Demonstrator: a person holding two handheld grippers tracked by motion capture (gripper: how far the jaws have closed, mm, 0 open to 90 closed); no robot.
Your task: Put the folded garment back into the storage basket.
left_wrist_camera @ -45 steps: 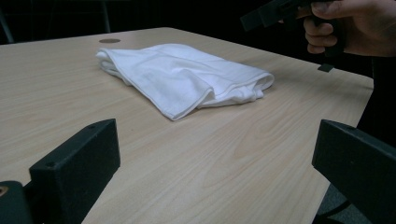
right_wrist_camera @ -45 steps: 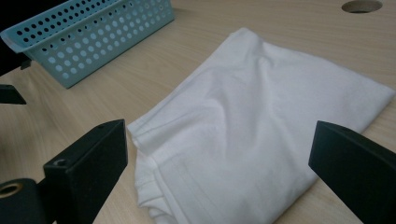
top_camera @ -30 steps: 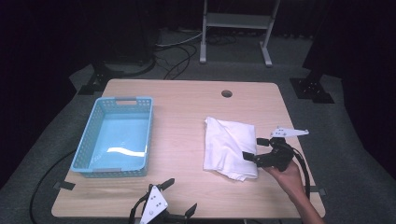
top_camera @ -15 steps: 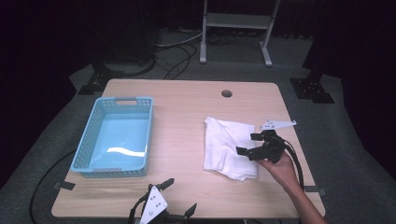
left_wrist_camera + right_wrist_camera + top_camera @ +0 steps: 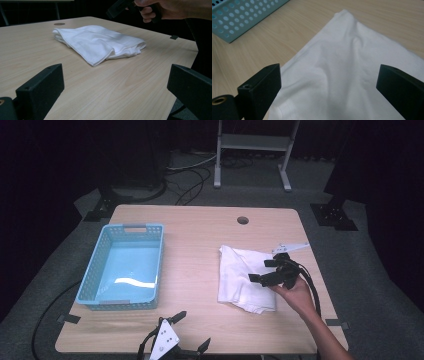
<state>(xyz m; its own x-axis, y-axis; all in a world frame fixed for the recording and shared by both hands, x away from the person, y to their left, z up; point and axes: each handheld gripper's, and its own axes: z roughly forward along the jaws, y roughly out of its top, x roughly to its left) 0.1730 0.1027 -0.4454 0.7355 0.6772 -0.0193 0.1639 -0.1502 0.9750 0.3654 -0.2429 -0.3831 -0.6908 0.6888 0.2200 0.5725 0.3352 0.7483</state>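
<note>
A folded white cloth (image 5: 242, 277) lies on the right half of the wooden table (image 5: 200, 235). My right gripper (image 5: 262, 271), held in a hand, hovers open just above the cloth's right part, jaws wide apart. The right gripper view looks down on the white cloth (image 5: 347, 75) between the open jaws of the right gripper (image 5: 329, 87). My left gripper (image 5: 192, 332) lies open at the table's front edge, pointing toward the cloth. In its own view the left gripper (image 5: 115, 86) faces the cloth (image 5: 100, 43), with nothing between the jaws.
A light blue plastic basket (image 5: 125, 265) stands empty on the left half of the table; its perforated wall (image 5: 239, 17) shows in the right gripper view. A round cable hole (image 5: 243, 220) sits near the far edge. Cables and a metal stand are on the floor beyond.
The right gripper has moved left and forward, from the cloth's right edge to over the cloth. The left gripper has stayed put.
</note>
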